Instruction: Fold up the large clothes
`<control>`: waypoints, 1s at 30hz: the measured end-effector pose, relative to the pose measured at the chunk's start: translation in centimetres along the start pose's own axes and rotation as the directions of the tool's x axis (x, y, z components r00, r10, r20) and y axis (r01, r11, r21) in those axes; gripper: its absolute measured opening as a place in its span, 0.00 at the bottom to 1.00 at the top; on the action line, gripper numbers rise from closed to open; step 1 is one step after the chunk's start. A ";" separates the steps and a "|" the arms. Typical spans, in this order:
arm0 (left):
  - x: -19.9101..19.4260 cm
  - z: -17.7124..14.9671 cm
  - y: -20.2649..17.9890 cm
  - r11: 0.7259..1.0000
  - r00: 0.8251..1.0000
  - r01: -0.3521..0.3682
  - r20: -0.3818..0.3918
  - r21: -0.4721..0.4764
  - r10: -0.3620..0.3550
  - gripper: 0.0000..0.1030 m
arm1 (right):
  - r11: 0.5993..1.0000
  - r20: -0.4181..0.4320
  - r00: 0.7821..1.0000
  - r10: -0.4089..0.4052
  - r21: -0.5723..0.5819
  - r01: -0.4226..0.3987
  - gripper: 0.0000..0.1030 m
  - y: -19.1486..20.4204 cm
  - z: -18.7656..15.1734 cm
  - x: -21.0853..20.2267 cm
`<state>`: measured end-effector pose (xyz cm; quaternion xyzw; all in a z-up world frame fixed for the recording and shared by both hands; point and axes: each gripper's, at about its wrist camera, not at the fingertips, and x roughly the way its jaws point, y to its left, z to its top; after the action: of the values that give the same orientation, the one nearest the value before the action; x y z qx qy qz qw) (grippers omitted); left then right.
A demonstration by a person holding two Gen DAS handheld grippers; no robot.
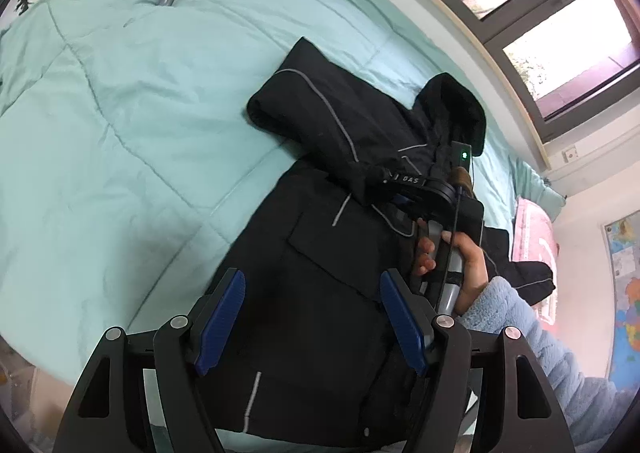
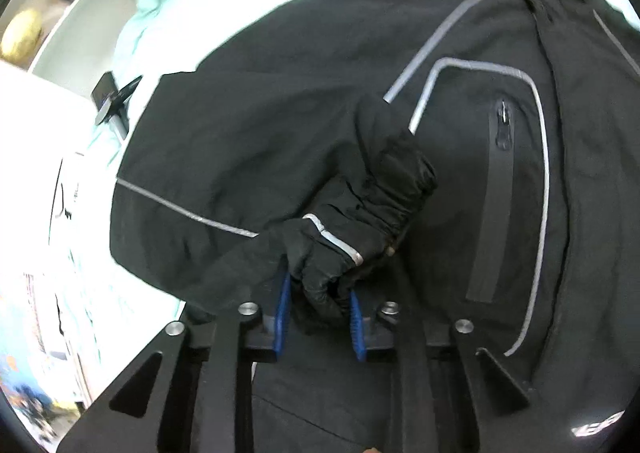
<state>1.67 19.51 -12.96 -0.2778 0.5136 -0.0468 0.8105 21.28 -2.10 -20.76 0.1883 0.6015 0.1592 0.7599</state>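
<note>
Right wrist view: right gripper nearly closed, pads pinching the bunched cuff of the jacket's sleeve. Sleeve runs up and away from jaws, lying over the black jacket chest w/ zip pocket just right of it. Left gripper wide open, holding nothing, hovering over jacket's lower body; fabric sits below and ahead. Right hand's nearer, so prob. next: carry cuff across the body.

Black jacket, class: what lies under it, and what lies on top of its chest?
Under the black jacket lies the mint quilt; the part beneath is hidden. On its chest lies the folded sleeve, its cuff pinched in the right gripper.
</note>
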 end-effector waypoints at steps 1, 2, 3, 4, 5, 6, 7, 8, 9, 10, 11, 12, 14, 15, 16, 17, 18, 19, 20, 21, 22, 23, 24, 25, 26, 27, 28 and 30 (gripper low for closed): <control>0.0 0.0 -0.2 1.000 1.000 -0.001 0.006 -0.001 0.001 0.70 | 1.000 0.007 1.000 0.005 -0.002 -0.005 0.23 0.5 0.2 -0.2; -0.2 0.0 -0.3 1.000 1.000 -0.001 0.014 -0.005 0.001 0.70 | 1.000 0.015 1.000 0.014 0.007 -0.014 0.22 0.5 0.2 -0.7; -0.3 0.1 -0.4 1.000 1.000 0.000 0.019 -0.007 0.000 0.70 | 1.000 0.020 0.999 0.025 0.018 -0.025 0.22 0.3 0.1 -1.3; -0.5 0.1 -0.5 1.000 1.000 0.000 0.028 -0.011 0.000 0.70 | 0.999 0.030 0.999 0.042 0.034 -0.043 0.21 0.0 -0.1 -2.2; -0.7 0.2 -0.7 1.000 0.999 -0.002 0.037 -0.012 0.003 0.70 | 0.998 0.048 0.997 0.054 0.041 -0.056 0.21 -0.2 0.0 -2.9; -0.9 0.3 -0.8 1.000 0.999 -0.006 0.042 -0.010 0.007 0.70 | 0.998 0.073 0.996 0.053 0.036 -0.056 0.21 -0.3 0.0 -4.0; -1.1 0.3 -1.0 1.000 0.999 -0.015 0.049 -0.006 0.015 0.70 | 0.998 0.096 0.994 0.046 0.025 -0.049 0.21 -0.3 0.2 -5.2; -1.5 0.4 -1.2 1.000 0.998 -0.025 0.059 0.003 0.025 0.70 | 0.999 0.121 0.992 0.037 0.011 -0.039 0.21 -0.6 0.1 -6.5; -1.6 0.5 -1.3 1.000 0.997 -0.030 0.065 0.007 0.030 0.70 | 1.000 0.156 0.987 0.023 -0.006 -0.022 0.21 -0.9 0.1 -7.9; -1.8 0.5 -1.4 0.999 0.997 -0.033 0.073 0.008 0.032 0.69 | 1.000 0.189 0.982 0.010 -0.017 -0.007 0.20 -1.3 0.3 -9.4; -2.0 0.6 -1.6 1.000 0.996 -0.029 0.082 0.007 0.029 0.70 | 1.000 0.220 0.976 0.000 -0.020 0.005 0.20 -1.9 0.3 -10.8; -2.1 0.6 -1.7 1.000 0.996 -0.022 0.090 0.004 0.021 0.70 | 1.000 0.245 0.969 -0.003 -0.014 0.006 0.20 -2.7 0.4 -12.2; -2.1 0.7 -1.9 1.000 0.995 -0.001 0.101 -0.002 0.001 0.70 | 1.000 0.275 0.961 0.019 0.001 -0.020 0.20 -4.8 0.4 -14.8; -1.9 0.7 -2.1 1.000 0.995 0.009 0.101 -0.002 -0.009 0.70 | 1.000 0.285 0.958 0.014 0.003 -0.015 0.20 -5.8 0.3 -16.1; -1.6 0.7 -2.4 1.000 0.995 0.013 0.096 0.001 -0.013 0.70 | 1.000 0.298 0.954 -0.020 -0.001 0.021 0.20 -6.9 0.2 -17.2; -1.3 0.6 -2.6 1.000 0.996 0.014 0.091 0.005 -0.014 0.70 | 0.998 0.308 0.949 -0.059 -0.005 0.063 0.20 -8.3 -0.3 -18.8; -1.0 0.6 -2.9 1.000 0.996 0.014 0.082 0.012 -0.015 0.70 | 0.995 0.317 0.944 -0.094 -0.006 0.101 0.20 -9.2 -0.4 -19.5; -0.6 0.5 -3.3 1.000 0.997 0.015 0.074 0.020 -0.016 0.70 | 0.991 0.324 0.938 -0.123 -0.003 0.131 0.20 -10.1 -0.6 -20.3; -0.4 0.4 -3.6 1.000 0.997 0.017 0.068 0.026 -0.019 0.70 | 0.986 0.331 0.930 -0.159 0.009 0.165 0.20 -11.2 -0.7 -20.7; -0.1 0.3 -4.0 0.999 0.998 0.021 0.061 0.033 -0.023 0.70 | 0.983 0.334 0.925 -0.181 0.021 0.185 0.20 -12.4 -1.1 -21.5; 0.1 0.1 -4.3 0.999 0.998 0.024 0.056 0.039 -0.026 0.70 | 0.978 0.335 0.919 -0.206 0.038 0.205 0.20 -13.9 -1.4 -22.4; 0.4 0.0 -4.7 0.999 0.998 0.025 0.050 0.047 -0.027 0.70 | 0.971 0.332 0.913 -0.236 0.058 0.230 0.20 -15.5 -1.6 -22.8; 0.6 0.0 -5.2 0.998 0.999 0.025 0.045 0.058 -0.028 0.70 | 0.965 0.324 0.909 -0.263 0.072 0.253 0.20 -17.3 -2.1 -23.4; 0.9 0.0 -5.8 0.997 0.999 0.025 0.039 0.073 -0.028 0.70 | 0.961 0.315 0.907 -0.278 0.080 0.266 0.20 -17.9 -2.3 -23.3; 1.0 -0.1 -6.4 0.996 0.999 0.025 0.036 0.090 -0.029 0.70 | 0.955 0.300 0.907 -0.295 0.093 0.280 0.20 -19.0 -2.7 -23.2; 1.0 -0.2 -7.0 0.994 0.999 0.025 0.036 0.105 -0.029 0.70 | 0.952 0.288 0.908 -0.305 0.104 0.287 0.20 -19.9 -3.0 -23.2; 1.0 -0.3 -7.6 0.992 0.999 0.025 0.036 0.120 -0.029 0.70 | 0.949 0.273 0.909 -0.313 0.119 0.291 0.20 -20.9 -3.3 -23.0; 1.1 -0.5 -8.8 0.987 0.999 0.021 0.035 0.160 -0.027 0.70 | 0.945 0.233 0.920 -0.314 0.173 0.278 0.21 -23.0 -3.7 -22.4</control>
<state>3.59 11.47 -9.62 -0.2191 0.4898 -0.0921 0.8388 12.93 -32.48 -13.42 0.1655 0.5288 -0.0249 0.8321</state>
